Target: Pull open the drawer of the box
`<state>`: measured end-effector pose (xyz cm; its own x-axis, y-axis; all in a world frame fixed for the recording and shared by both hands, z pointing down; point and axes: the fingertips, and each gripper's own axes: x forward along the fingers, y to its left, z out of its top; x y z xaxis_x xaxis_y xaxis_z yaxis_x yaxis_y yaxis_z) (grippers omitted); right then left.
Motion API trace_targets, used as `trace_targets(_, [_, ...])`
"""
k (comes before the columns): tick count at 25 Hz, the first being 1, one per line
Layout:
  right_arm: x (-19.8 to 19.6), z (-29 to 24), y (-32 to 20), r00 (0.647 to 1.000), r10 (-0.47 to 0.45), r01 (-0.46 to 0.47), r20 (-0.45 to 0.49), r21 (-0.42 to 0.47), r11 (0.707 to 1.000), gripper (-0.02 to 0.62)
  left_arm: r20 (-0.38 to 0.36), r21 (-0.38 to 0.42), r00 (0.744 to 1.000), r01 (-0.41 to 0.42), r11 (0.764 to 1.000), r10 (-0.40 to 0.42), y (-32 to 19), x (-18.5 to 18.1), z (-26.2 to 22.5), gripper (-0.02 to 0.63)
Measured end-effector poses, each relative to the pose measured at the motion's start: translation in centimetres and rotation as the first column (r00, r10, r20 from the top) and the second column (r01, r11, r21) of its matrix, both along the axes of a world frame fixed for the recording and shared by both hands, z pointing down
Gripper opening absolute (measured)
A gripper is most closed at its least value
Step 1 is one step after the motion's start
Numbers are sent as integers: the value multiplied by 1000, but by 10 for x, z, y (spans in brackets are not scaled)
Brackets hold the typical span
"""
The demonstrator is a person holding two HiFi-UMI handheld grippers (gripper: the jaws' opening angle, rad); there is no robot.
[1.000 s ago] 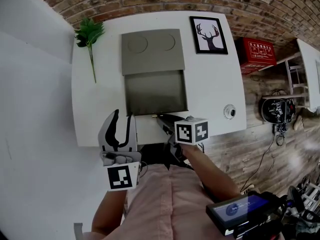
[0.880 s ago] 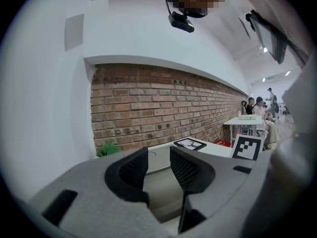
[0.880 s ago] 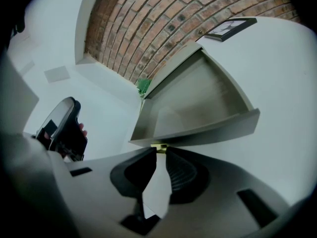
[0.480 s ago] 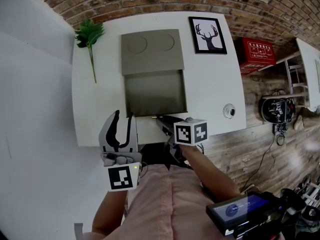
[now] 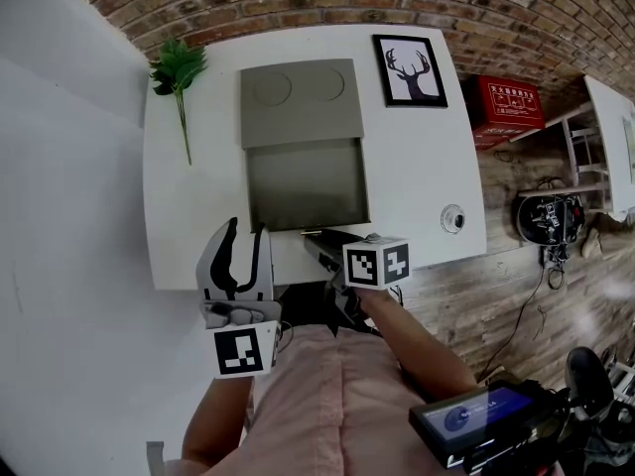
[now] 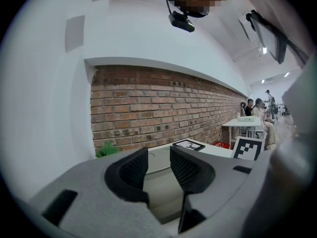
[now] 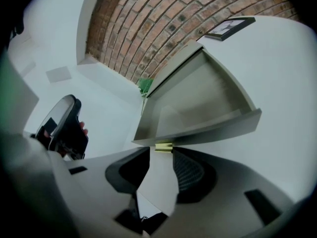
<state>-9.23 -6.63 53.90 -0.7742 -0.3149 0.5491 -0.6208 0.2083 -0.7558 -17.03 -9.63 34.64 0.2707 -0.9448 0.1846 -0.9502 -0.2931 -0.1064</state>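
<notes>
On the white table point(image 5: 417, 167) stands a grey box point(image 5: 301, 102) with its drawer point(image 5: 308, 186) pulled out toward me, empty inside. My right gripper point(image 5: 319, 244) sits at the drawer's front. Its jaws have just been opening. In the right gripper view the small brass handle point(image 7: 163, 146) lies just ahead of the right gripper point(image 7: 161, 157), and the pads are not pressing on it. My left gripper point(image 5: 246, 231) hovers open and empty over the table's front edge, left of the drawer. In the left gripper view the left gripper point(image 6: 158, 155) points toward the box.
A green plant sprig point(image 5: 177, 72) lies at the table's back left. At the back right is a framed deer picture point(image 5: 414, 69). A small round object point(image 5: 453, 218) sits near the right front corner. Beside the table, a red box point(image 5: 514, 104) rests on the wooden floor.
The right gripper's jaws have spread apart at the drawer's handle. The drawer stays pulled out, and the left gripper has not moved.
</notes>
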Motion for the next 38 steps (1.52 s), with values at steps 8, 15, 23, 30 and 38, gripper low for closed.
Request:
trace_targets(8, [32,-65,-9,997,66,-57,-41,197,979,126,13,130,1000,-23,991,22,-4,6,-42,144])
trace_targets(15, [65,-219,-59,981,173,-71,-92,659,749,77,-3,320,999,-37,947,40,-19,23,-145,127])
trace_targets(23, [92,-327,-65,931,345,-41,-119,905,423,6,-36,430,997,-42,902,63,-22,41,-209,8])
trace_targets(30, [101,-342,-62,917,386,-47,-101,934,354,5,-28,425,998,-38,904,55,-24,46,-211,8])
trace_targets(38, [98,-342,-63,916,385,-25,-114,941,338,3,-21,411,998,-46,910,61,-27,50,-206,8])
